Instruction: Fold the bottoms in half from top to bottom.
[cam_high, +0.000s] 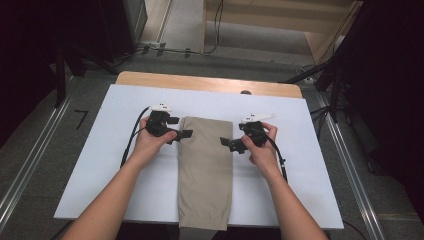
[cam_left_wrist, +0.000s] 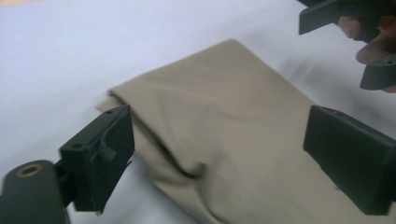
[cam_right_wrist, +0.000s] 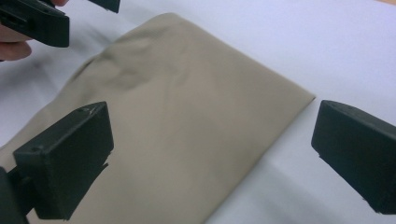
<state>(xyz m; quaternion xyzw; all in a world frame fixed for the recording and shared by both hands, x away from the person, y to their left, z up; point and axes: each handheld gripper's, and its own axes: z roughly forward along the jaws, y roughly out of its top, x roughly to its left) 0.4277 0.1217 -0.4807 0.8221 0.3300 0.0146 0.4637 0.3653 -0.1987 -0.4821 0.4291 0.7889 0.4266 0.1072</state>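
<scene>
While both hands hover at its far end, the folded beige cloth (cam_high: 205, 170) lies lengthwise down the middle of the white worktop (cam_high: 100, 165), its near end hanging over the front edge. Left tool (cam_high: 184, 134) sits just beside the cloth's left edge, jaws spread wide, nothing between the pads. Right tool (cam_high: 226, 143) sits at the right edge, jaws likewise wide apart and empty. Cloth shows a slight rumple near the far left corner (cam_left_wrist: 187, 172).
</scene>
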